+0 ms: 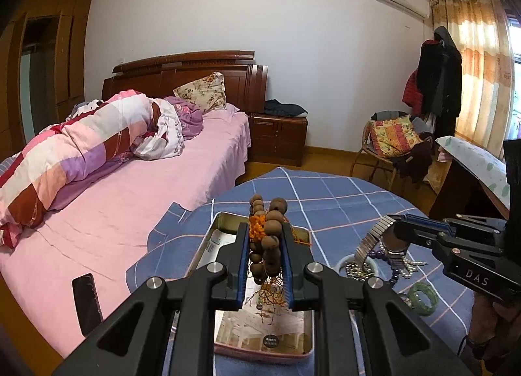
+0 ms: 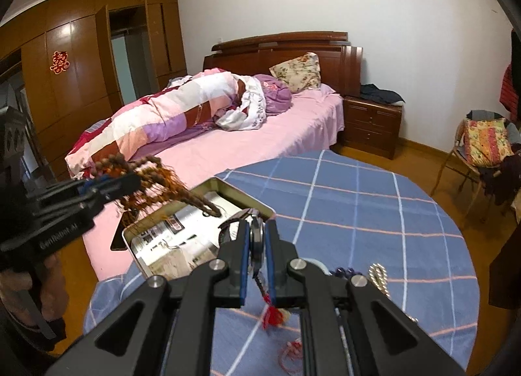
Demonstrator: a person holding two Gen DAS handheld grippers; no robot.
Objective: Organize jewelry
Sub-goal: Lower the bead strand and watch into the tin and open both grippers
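Note:
My left gripper is shut on a brown wooden bead string with orange tassels, held above an open metal tin. The same beads and left gripper show in the right wrist view, with the tassels trailing into the tin. My right gripper is shut on a silver wristwatch just right of the tin. In the left wrist view the watch hangs from the right gripper over the table.
On the blue checked tablecloth lie a green jade bangle, a white bangle, purple beads, pearl beads and a red tassel. A pink bed stands left, with a phone at its edge.

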